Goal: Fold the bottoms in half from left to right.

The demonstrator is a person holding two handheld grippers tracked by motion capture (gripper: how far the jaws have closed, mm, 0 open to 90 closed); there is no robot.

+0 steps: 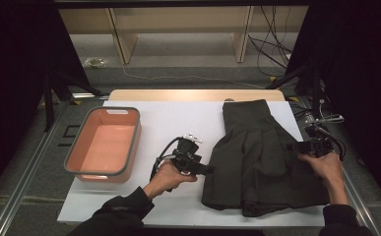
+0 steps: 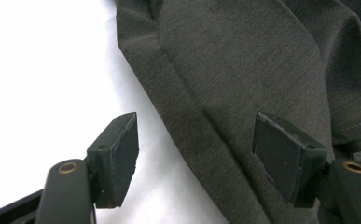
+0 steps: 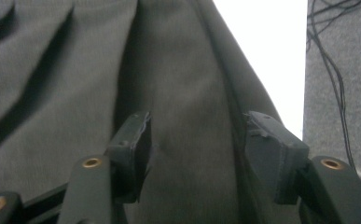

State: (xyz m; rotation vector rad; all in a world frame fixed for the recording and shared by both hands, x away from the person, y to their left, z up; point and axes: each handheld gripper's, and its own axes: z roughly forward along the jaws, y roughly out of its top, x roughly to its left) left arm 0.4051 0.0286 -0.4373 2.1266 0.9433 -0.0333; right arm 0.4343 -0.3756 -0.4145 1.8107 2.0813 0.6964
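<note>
Nearest the high camera, the person's dark sleeves (image 1: pixel 121 209) come in from the bottom edge, each hand carrying a gripper toward a dark grey garment (image 1: pixel 259 157). No brand, label or writing can be read on anything here; the pale tab on the far rim of the tub is blank as far as can be told. The garment lies on the right half of the white table cover (image 1: pixel 178 123), roughly folded, narrow at its far end and spreading wider toward the person, with long soft creases running along it and a stitched hem visible at one edge in the left gripper view. Its cloth is a plain, matte, finely woven grey. The left gripper (image 1: pixel 205 169) sits at the garment's left edge, its jaws apart, one over the white cover and the other over the cloth, pressing on nothing. The right gripper (image 1: pixel 292 146) is at the garment's right edge, its jaws likewise standing apart just above the fabric, with a raised fold between them but not pinched. A salmon-pink tub (image 1: pixel 79 155) with a grey rim stands well apart to the left.
</note>
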